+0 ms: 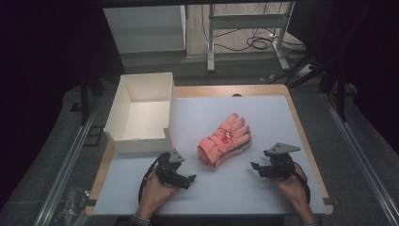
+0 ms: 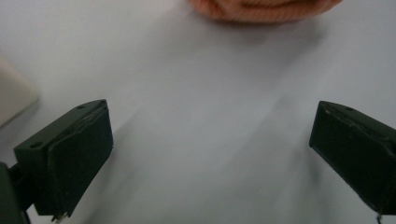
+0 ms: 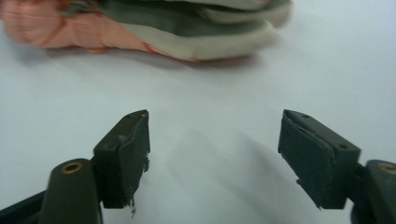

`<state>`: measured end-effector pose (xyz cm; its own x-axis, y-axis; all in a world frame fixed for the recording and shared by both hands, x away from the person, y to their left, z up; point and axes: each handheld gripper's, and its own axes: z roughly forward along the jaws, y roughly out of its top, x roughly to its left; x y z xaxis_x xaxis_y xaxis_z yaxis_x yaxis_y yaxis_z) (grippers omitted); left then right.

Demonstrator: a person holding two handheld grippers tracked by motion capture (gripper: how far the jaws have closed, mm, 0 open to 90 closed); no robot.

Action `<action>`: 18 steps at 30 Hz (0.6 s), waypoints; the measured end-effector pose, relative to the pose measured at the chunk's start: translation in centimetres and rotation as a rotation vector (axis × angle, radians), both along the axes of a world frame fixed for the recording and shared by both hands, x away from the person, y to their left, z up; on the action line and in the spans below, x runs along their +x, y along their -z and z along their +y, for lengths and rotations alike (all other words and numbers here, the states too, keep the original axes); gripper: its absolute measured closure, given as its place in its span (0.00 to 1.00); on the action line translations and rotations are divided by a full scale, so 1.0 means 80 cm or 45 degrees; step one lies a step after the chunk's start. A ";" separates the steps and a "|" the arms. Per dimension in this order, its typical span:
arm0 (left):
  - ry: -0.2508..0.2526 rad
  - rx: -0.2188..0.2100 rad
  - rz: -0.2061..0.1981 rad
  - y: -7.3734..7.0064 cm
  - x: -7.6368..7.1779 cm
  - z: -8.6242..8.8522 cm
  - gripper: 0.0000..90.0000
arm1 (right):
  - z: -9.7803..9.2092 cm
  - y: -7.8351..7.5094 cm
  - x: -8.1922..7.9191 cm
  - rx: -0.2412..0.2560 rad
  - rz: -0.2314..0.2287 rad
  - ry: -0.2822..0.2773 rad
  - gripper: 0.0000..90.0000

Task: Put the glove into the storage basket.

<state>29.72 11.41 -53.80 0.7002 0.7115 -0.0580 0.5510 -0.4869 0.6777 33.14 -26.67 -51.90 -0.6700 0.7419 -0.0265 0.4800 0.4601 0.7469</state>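
We hold both grippers wide open and empty. The pink glove pair [image 1: 224, 140] lies mid-worktop [image 1: 263, 188], long axis running 7 to 1 o'clock. Its cuff sits at 2 o'clock of our left gripper [image 1: 181, 175], nearer than our right gripper [image 1: 263, 168].

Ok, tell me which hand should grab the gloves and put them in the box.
Left, probably. The left gripper sits between the gloves and the white box, open, so its carry looks shorter. The right gripper, also open, is on the far side from the box.
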 end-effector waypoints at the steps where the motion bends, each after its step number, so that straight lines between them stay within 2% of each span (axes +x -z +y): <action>1: 0.018 -0.004 -0.001 -0.003 0.001 -0.002 0.00 | -0.004 0.001 0.001 -0.004 0.005 0.015 0.27; 4: 0.046 -0.020 0.003 -0.012 0.006 -0.007 0.00 | -0.013 0.003 0.002 -0.039 -0.003 0.056 0.24; 8: 0.072 -0.027 0.008 -0.026 0.012 -0.011 0.00 | -0.019 0.010 0.005 -0.072 0.021 0.093 0.18; 10: 0.089 -0.054 0.012 -0.033 0.015 -0.012 0.00 | -0.023 0.013 0.007 -0.038 0.029 0.095 0.17; 12: 0.092 -0.075 0.021 -0.039 0.019 -0.015 0.00 | -0.021 0.013 0.007 -0.053 0.032 0.087 0.15; 14: 0.100 -0.062 0.021 -0.044 0.023 -0.019 0.00 | -0.020 0.014 0.006 -0.068 0.025 0.100 0.11; 18: 0.133 -0.043 0.017 -0.058 0.033 -0.027 0.00 | -0.021 0.015 0.007 -0.061 0.027 0.103 0.11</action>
